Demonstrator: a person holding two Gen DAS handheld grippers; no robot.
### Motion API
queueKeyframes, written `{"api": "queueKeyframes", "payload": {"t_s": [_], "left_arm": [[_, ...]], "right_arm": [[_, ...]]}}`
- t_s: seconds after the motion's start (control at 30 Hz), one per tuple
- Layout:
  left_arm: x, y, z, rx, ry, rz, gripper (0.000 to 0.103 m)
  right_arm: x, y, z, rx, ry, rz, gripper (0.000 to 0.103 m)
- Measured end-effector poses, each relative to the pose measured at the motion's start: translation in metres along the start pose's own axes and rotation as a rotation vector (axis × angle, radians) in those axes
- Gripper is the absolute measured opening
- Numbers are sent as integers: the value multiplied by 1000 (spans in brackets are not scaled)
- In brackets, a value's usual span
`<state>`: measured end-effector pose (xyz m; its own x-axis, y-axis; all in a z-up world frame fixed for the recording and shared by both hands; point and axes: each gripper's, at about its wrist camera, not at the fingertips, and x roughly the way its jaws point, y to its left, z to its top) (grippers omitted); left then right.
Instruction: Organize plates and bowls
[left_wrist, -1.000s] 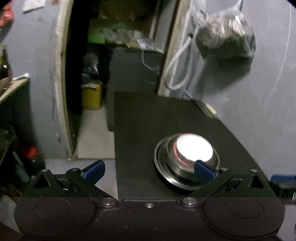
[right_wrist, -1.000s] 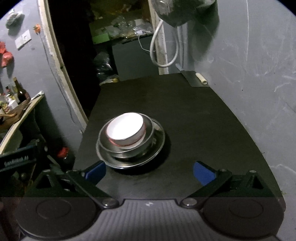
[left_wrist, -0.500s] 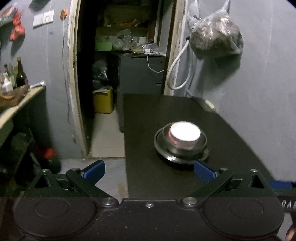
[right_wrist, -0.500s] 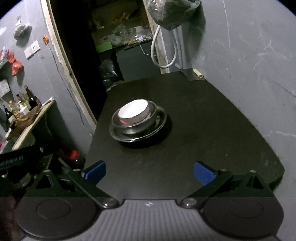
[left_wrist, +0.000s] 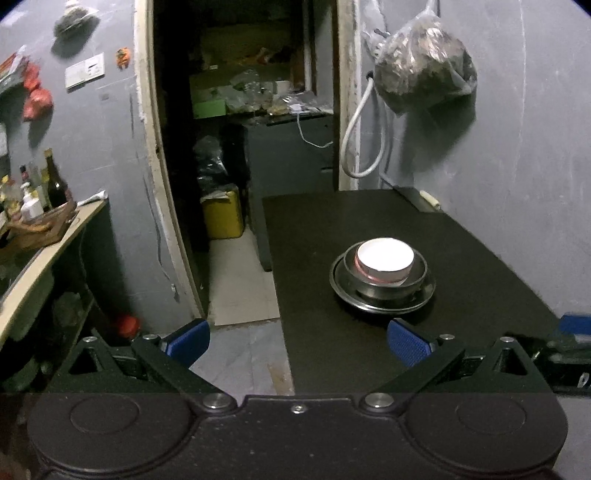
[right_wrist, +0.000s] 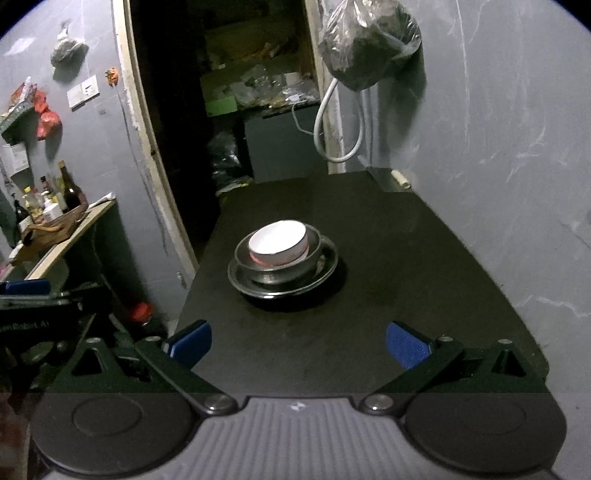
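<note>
A white bowl sits inside a steel bowl, which rests on a steel plate on the black table. The same stack shows in the right wrist view: white bowl, steel bowl, steel plate. My left gripper is open and empty, held back near the table's front left corner. My right gripper is open and empty over the table's front edge, well short of the stack.
A grey wall runs along the table's right side, with a hanging plastic bag and a white hose. A dark doorway is behind. A wooden shelf with bottles stands to the left.
Both grippers have pulled back and up from the stacked dishes, which now look smaller and farther away. The stack has not moved. Both grippers stay open.
</note>
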<state>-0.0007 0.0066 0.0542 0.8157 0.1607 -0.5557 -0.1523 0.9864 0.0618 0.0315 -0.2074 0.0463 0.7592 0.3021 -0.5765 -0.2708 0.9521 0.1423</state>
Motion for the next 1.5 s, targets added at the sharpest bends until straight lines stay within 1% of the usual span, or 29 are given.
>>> {"api": "queueKeyframes", "payload": {"t_s": [0.13,0.23,0.4,0.47,0.6,0.7,0.77,0.87,0.93,1.03,1.1,1.3,1.5], "left_arm": [[4,8,2,86,-34,-19,102],[6,21,-1,113,-60,-47,102],[12,47,-13,119,-63,-73,102],[17,56,-20,112,-56,-90,102],[32,69,-36,82,-27,-102,102],[36,75,-44,74,-13,-106,102],[37,77,-47,71,-10,-122,102],[39,75,-52,93,-3,-149,102],[42,73,-58,111,-10,-169,102],[51,68,-65,146,2,-166,102],[56,66,-67,158,11,-174,102],[65,67,-69,129,11,-196,102],[62,68,-69,113,-4,-219,102]], "right_arm": [[1,8,1,37,-12,-52,103],[2,17,-2,57,-15,-78,103],[3,37,-11,61,-26,-118,103],[2,47,-17,47,-18,-131,103],[0,61,-25,15,7,-135,103],[-2,68,-28,9,14,-126,103],[-2,70,-32,8,12,-122,103],[-1,72,-41,-6,-17,-109,103],[2,73,-48,-21,-14,-110,103],[4,72,-51,-28,2,-119,103],[2,71,-47,-27,-7,-133,103],[-2,66,-47,-21,-9,-164,103],[-5,60,-49,2,2,-183,103]]}}
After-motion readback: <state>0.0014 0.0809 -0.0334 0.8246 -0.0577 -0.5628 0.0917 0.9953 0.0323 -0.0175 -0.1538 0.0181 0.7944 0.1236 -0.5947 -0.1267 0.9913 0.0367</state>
